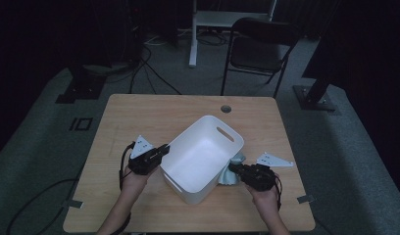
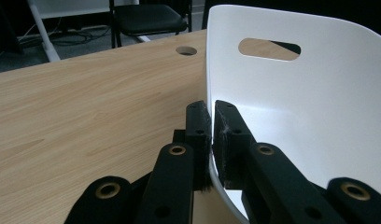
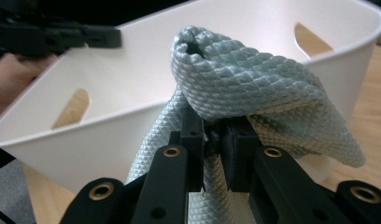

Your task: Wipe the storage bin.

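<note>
We see a white plastic tub [image 1: 200,159] sitting slantwise near the middle of the wooden table [image 1: 139,117], with 2 handle slots in its end walls. The left gripper [image 1: 163,148] has its 2 jaws pinched on the tub's rim at the left side; in the left gripper view the thin white wall [image 2: 291,107] runs straight between the jaws, 1 jaw outside and 1 inside, with almost no gap left. The right gripper [image 1: 233,168] sits at the tub's right side, its jaws clamped narrowly on a pale blue-grey textured cloth [image 1: 233,169]. In the right gripper view the cloth [image 3: 240,79] bunches up above the jaws and drapes down on both sides of them, hanging just in front of the tub's outer wall [image 3: 62,149], not inside it. We cannot tell whether the cloth touches that wall. A folding chair [image 1: 259,46] stands on the floor beyond the table.
</note>
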Demonstrator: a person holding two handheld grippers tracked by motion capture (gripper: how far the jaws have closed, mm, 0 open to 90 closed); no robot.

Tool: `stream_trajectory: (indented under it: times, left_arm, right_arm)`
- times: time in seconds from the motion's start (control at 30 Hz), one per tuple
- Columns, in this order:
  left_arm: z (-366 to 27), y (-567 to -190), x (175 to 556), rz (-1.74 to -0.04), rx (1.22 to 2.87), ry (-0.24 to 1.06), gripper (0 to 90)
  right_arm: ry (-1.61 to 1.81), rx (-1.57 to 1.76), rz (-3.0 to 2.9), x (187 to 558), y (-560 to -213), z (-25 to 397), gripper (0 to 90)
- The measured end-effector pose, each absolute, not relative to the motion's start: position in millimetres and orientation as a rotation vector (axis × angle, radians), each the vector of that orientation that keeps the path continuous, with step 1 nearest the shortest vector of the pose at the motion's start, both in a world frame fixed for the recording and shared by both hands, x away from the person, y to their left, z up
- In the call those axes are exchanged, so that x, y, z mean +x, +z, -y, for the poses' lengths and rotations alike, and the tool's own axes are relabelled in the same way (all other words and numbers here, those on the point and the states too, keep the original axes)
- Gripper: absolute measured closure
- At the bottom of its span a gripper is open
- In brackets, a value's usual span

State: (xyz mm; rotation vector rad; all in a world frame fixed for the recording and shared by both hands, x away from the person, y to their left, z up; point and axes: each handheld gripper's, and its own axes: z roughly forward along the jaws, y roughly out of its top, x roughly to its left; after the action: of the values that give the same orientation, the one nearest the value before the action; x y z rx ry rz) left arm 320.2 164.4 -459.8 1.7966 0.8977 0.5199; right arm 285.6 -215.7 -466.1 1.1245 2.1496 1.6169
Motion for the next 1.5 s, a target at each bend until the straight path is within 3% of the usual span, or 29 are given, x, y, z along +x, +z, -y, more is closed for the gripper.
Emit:
stream_trajectory:
  times: [0.2,0.4,1.5]
  left_arm:
    - [-162.8,-459.8,319.0,-0.907,1.794,0.532,85.3]
    - [-161.9,-460.0,319.1,-0.913,1.788,0.534,85.4]
    - [-155.9,-460.3,317.1,-0.927,1.782,0.558,85.6]
  right_arm:
    - [1.594,1.165,-2.180,289.1,-478.7,213.4,80.6]
    - [1.624,1.127,-2.175,283.9,-465.7,213.6,80.5]
    - [1.598,1.121,-2.227,270.5,-472.6,203.3,80.5]
